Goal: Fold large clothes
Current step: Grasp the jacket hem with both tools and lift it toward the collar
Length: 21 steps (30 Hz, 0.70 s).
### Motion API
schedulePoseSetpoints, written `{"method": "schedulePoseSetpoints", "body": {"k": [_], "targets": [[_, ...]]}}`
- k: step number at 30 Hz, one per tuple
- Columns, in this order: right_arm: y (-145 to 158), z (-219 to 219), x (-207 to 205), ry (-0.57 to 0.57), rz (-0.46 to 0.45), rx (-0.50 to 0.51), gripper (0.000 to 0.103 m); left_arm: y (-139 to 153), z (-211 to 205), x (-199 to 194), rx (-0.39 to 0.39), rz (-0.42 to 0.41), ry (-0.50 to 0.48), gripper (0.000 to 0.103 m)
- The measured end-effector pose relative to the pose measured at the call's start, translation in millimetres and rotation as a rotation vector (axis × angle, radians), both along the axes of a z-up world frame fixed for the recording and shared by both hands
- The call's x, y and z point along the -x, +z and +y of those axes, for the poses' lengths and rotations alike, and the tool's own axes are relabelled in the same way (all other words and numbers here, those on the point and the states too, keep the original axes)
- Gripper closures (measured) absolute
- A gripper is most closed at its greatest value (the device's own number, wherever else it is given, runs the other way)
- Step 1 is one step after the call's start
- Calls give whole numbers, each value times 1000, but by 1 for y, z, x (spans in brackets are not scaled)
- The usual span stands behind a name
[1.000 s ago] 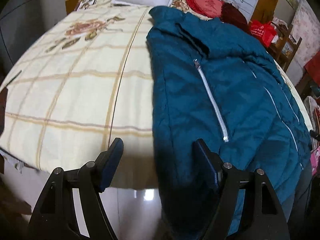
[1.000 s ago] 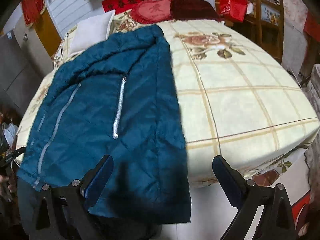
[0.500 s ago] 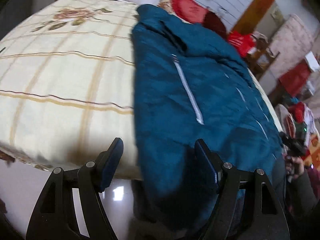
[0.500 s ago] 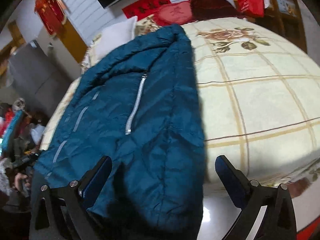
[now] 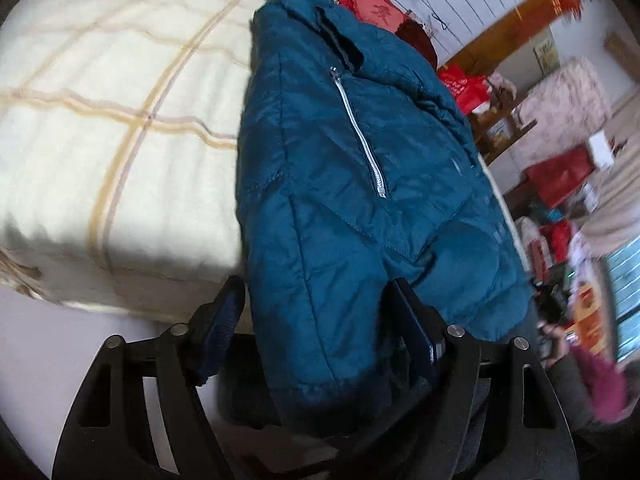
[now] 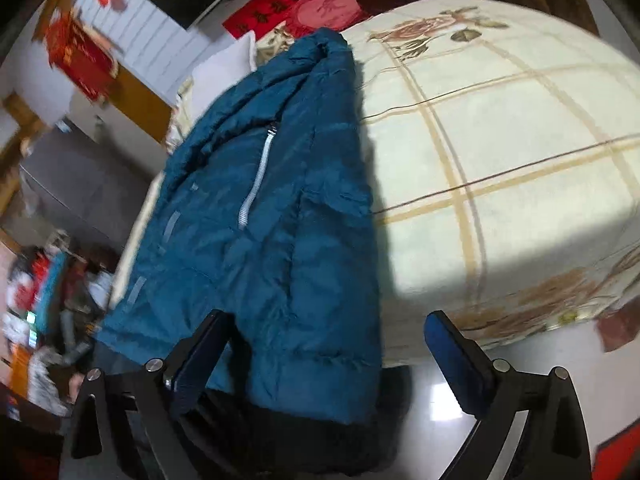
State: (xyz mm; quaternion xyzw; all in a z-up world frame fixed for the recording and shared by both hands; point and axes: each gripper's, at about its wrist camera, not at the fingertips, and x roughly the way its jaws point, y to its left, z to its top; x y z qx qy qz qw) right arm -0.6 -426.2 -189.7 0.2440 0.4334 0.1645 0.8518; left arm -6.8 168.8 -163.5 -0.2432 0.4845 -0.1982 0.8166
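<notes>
- Since the earlier frames, both claws had been brought in closer to the near edge of the bed, so that the jacket's hem had come to lie between the fingers of each.
- The left claw [image 5: 316,316] was held wide, with the hanging hem of the teal jacket [image 5: 344,184] seen between its blue pads; no closing on the cloth was shown.
- The right claw [image 6: 332,340] was likewise held wide; its left pad was set against or just before the jacket's [image 6: 256,216] lower edge, while its right pad stood apart from the cloth, over the floor.
- The jacket was laid lengthwise on the bed [image 5: 100,120], its collar toward the far headboard end and its hem draped over the near edge.
- A silver pocket zipper [image 5: 360,136] was seen running slantwise on the jacket's front, and was seen in the right wrist view as well [image 6: 256,184].
- The bed was covered by a cream bedspread [image 6: 500,140] with tan checks and a rose print.
- At the far end of the bed, a white pillow [image 6: 228,64] and a red cushion [image 6: 324,12] were seen.
- Both views were blurred toward their rims, and the room's clutter beside the bed could not be told apart.
</notes>
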Motion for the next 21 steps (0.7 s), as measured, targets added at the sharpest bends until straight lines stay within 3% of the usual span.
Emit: {"method": "schedulePoseSetpoints", "body": {"k": [2,4,6,7,9,14,19,21], "targets": [[-4,-1,-1,16,0,-80,18,-4,4,-1,48,21,17,35],[-6,1,-1,37,-3,-137,48,-1,4,3,58,12,15,58],[-2,6,3,59,-21,-135,58,13,-3,11,3,-39,7,77],[1,8,5,66,-32,-120,65,20,-8,13,-25,-60,1,80],[10,13,9,92,-52,-92,68,33,-15,17,-73,-90,-1,83],[26,19,15,118,-128,-58,69,52,-16,14,-92,-170,25,83],[7,13,-1,59,-77,-161,68,35,-24,-5,-176,-117,-8,82],[1,9,-3,34,-56,-187,64,31,-28,-6,-210,-97,-20,74]]}}
